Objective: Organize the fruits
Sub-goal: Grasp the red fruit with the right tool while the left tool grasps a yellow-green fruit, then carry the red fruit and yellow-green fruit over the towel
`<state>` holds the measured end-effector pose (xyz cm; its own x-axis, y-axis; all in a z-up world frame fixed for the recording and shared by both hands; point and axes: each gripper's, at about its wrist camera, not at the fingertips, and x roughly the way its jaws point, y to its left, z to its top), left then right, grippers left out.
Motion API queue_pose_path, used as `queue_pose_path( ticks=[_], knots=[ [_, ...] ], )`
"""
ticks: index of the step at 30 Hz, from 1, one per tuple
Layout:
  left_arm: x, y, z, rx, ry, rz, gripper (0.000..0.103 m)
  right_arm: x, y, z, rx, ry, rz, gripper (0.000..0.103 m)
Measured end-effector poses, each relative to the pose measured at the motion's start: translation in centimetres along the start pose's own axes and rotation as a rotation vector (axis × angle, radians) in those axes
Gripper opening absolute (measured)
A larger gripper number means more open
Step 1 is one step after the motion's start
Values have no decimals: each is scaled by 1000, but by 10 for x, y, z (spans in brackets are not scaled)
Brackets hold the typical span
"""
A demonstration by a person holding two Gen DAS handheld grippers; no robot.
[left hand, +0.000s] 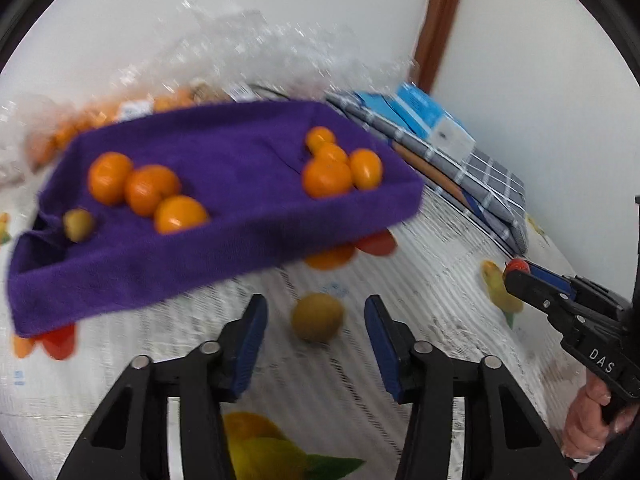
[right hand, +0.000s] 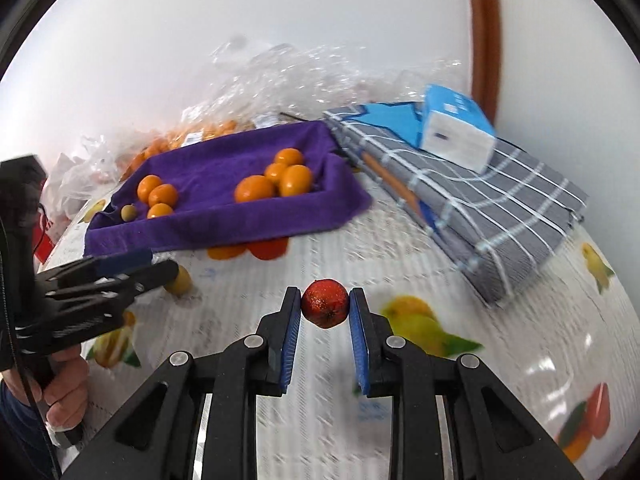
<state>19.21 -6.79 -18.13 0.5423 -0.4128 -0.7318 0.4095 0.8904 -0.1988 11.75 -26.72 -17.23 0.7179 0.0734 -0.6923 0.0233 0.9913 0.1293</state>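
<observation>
My right gripper (right hand: 325,307) pinches a small red fruit (right hand: 324,303) between its blue pads, above the fruit-print tablecloth (right hand: 400,248). My left gripper (left hand: 316,320) is spread wide, with a yellow-green fruit (left hand: 317,317) lying on the cloth between its fingertips. Beyond sits the purple towel-lined tray (right hand: 224,228) holding oranges (right hand: 255,189), and a folded grey checked cloth (right hand: 480,208) lies to its right.

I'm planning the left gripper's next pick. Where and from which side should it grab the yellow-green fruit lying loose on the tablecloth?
Grip the yellow-green fruit across its widest middle, coming straight forward and down. It is roundish and sits alone on the tablecloth, already centred ahead of the open left gripper, so the fingers can likely close on its left and right sides without touching the purple tray.
</observation>
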Motion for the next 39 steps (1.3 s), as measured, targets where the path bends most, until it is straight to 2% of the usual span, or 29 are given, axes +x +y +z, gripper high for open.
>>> queue_pose_path(
  ticks=[1, 2, 6, 10, 13, 19, 26, 30, 33, 36, 39],
  knots=[
    [3, 0, 0, -2, 17, -1, 36, -2, -2, -2, 8, -1, -1, 24],
    [6, 0, -1, -4, 33, 4, 27, -2, -5, -5, 21, 0, 0, 24],
    [0, 4, -2, -22, 7, -37, 27, -6, -13, -16, 49, -1, 1, 24],
    [-1, 7, -2, -41, 0, -38, 27, -1, -15, -22, 69, 21, 3, 24],
    [-2, 8, -1, -44, -8, -36, 27, -4, -12, -21, 58, 3, -7, 24],
    [-5, 11, 0, -62, -31, -38, 27, -2, -4, -17, 37, 6, -7, 24],
    [-18, 14, 2, -71, -100, -40, 27, 4, 12, -6, 19, 2, 7, 24],
    [-30, 25, 7, -122, -136, -58, 27, 7, 23, 8, 4, -16, 10, 24],
    [-45, 40, 12, -155, -186, -11, 27, 10, 32, 28, -14, -43, 19, 24],
    [-65, 61, 19, -204, -260, 84, 27, 14, 39, 48, -30, -74, 24, 24],
    [-78, 87, 29, -246, -288, 112, 27, 21, 47, 71, -45, -98, 38, 24]
  ],
)
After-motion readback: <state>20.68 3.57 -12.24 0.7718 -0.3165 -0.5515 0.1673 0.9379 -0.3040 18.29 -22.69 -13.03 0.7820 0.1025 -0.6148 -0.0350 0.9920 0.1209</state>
